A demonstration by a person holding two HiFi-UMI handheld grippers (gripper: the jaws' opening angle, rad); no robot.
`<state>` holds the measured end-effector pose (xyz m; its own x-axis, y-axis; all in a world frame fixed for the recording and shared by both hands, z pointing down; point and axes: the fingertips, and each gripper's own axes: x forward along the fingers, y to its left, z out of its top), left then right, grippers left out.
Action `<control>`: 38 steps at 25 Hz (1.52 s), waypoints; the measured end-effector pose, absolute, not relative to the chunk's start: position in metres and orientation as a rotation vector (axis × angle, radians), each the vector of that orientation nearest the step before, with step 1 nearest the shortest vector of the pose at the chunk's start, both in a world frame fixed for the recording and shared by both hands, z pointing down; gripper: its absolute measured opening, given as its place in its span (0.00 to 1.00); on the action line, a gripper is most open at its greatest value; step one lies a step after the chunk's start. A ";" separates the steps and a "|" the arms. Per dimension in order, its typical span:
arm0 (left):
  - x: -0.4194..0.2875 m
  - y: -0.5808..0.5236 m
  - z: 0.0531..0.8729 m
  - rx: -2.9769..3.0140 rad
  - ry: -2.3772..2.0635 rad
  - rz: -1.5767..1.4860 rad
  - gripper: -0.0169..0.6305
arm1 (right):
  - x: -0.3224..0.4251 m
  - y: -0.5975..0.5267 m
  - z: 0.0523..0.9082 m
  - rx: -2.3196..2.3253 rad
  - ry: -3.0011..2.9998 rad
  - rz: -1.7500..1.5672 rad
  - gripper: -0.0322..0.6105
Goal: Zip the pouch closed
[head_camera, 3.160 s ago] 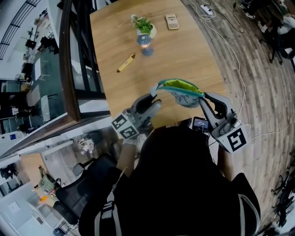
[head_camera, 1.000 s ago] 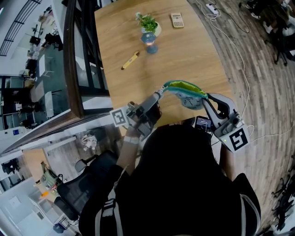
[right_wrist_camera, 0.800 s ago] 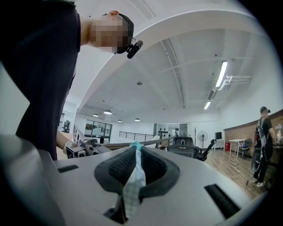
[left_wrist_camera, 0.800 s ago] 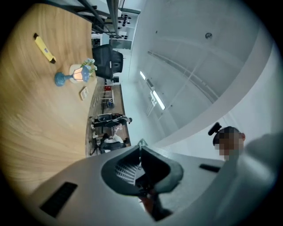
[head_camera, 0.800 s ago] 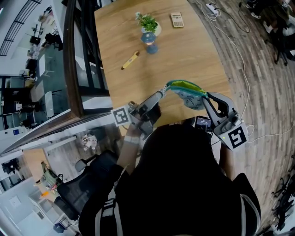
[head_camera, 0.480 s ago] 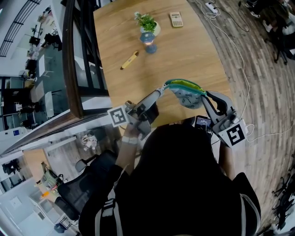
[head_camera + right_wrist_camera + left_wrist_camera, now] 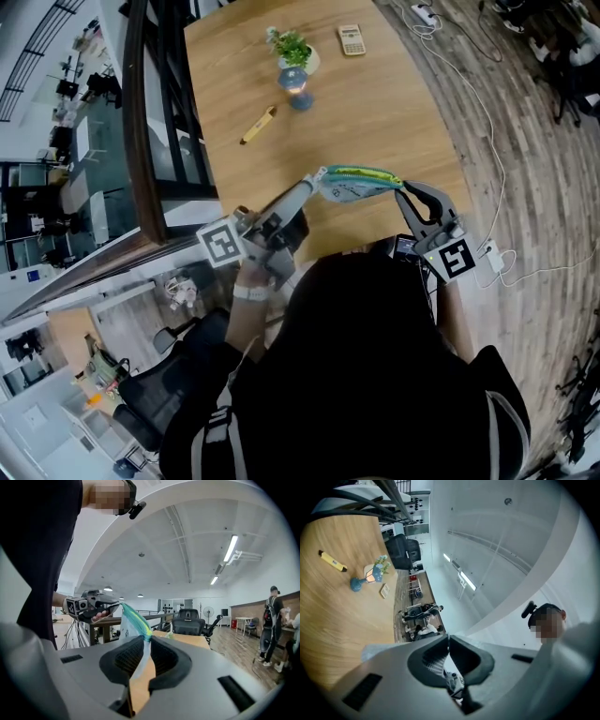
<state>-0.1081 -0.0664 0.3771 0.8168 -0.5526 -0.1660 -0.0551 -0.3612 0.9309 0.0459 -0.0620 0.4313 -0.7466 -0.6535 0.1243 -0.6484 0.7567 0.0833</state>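
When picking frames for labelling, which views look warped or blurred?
Head view: sharp, but the fisheye bows the table edges. Left gripper view: dark vignette in the corners, pale washed-out background. Right gripper view: ceiling curves strongly, pouch slightly soft.

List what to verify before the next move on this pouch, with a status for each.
1. Left gripper holds teal-trimmed pale fabric pouch: ok, jaws together on its left end.
2. Right gripper holds pouch: ok, its right end sits pinched between the jaws, though they have just been opening slightly.
3. Pouch lifted off wooden table, stretched between grippers: ok.
4. Zip edge fully closed: cannot tell; it looks like a flat line.
5. Yellow marker and blue vase apart from pouch: ok.
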 end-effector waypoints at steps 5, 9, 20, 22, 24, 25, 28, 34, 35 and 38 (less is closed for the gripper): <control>-0.116 -0.069 0.375 1.880 -0.510 -0.584 0.05 | 0.044 -0.059 0.449 1.038 -2.790 0.007 0.14; -0.134 -0.078 0.371 1.872 -0.576 -0.632 0.05 | 0.065 -0.068 0.476 1.135 -2.632 0.085 0.14; -0.106 -0.056 0.388 2.101 -0.671 -0.241 0.05 | -0.039 -0.063 0.377 0.768 -3.161 0.386 0.14; -0.101 -0.051 0.389 2.128 -0.647 -0.218 0.05 | -0.050 -0.061 0.374 0.680 -3.201 0.505 0.14; -0.097 -0.047 0.388 2.143 -0.623 -0.217 0.05 | -0.052 -0.061 0.373 0.630 -3.218 0.595 0.14; -0.095 -0.045 0.388 2.148 -0.614 -0.219 0.05 | -0.052 -0.060 0.373 0.619 -3.219 0.621 0.14; -0.091 -0.042 0.386 2.158 -0.597 -0.219 0.05 | -0.051 -0.060 0.376 0.596 -3.218 0.692 0.14; -0.092 -0.038 0.383 2.217 -0.569 -0.200 0.05 | -0.057 -0.052 0.376 0.424 -3.246 0.930 0.14; -0.091 -0.037 0.382 2.228 -0.564 -0.189 0.05 | -0.057 -0.050 0.377 0.397 -3.241 0.955 0.16; -0.089 -0.036 0.382 2.253 -0.554 -0.151 0.05 | -0.056 -0.049 0.379 0.378 -3.220 0.952 0.16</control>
